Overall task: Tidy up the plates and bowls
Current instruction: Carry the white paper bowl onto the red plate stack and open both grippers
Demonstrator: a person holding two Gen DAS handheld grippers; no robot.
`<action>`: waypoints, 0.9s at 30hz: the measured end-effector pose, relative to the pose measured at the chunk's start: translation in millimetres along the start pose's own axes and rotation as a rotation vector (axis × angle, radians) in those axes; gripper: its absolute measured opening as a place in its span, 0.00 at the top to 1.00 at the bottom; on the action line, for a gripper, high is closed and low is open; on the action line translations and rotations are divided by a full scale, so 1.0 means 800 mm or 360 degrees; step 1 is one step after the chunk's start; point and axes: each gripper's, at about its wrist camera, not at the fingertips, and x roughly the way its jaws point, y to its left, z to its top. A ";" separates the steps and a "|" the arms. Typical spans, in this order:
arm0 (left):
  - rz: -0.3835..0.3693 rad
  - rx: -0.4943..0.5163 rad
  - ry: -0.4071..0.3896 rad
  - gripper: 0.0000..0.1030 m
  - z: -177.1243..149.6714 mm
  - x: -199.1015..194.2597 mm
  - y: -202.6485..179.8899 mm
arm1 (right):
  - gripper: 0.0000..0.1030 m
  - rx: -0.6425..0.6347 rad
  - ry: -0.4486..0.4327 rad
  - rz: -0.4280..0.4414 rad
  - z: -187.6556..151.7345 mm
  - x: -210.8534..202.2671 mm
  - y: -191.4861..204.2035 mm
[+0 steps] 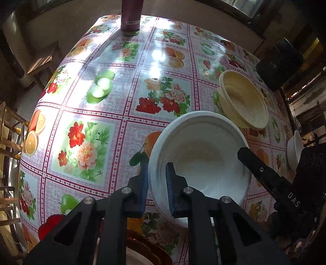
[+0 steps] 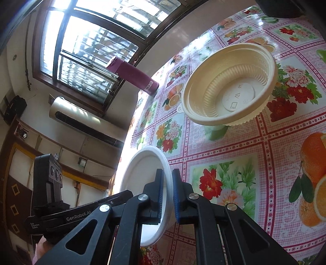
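A white bowl [image 1: 203, 155] hangs tilted just over the fruit-print tablecloth [image 1: 97, 126]. My left gripper [image 1: 156, 169] is shut on its near-left rim, one blue pad inside and one outside. My right gripper [image 2: 168, 173] is shut on the rim of the same white bowl [image 2: 142, 179]. The left wrist view has it as a black bar [image 1: 244, 152] at the bowl's right edge. Two nested cream ribbed bowls [image 1: 242, 99] [image 2: 230, 85] rest on the table beyond. The left gripper [image 2: 122, 195] comes in from the left in the right wrist view.
A maroon bottle [image 1: 131, 14] [image 2: 132, 76] stands at the table's far edge under a window. Another small white bowl [image 1: 295, 150] sits at the right table edge, partly behind the right gripper. A brown plate rim [image 1: 142, 250] shows under my left gripper. Wooden chairs stand at the left.
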 end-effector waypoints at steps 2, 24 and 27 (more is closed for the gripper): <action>0.0030 0.0064 -0.0055 0.87 -0.012 -0.019 -0.006 | 0.92 -0.0043 -0.0030 0.0017 -0.010 -0.015 0.013; 0.0212 0.0036 -0.0214 0.86 -0.178 -0.116 0.099 | 0.88 -0.0434 0.0070 0.0106 -0.182 -0.025 0.147; 0.0196 0.0005 -0.0199 0.86 -0.188 -0.104 0.108 | 0.88 -0.0455 0.0088 0.0057 -0.194 -0.012 0.148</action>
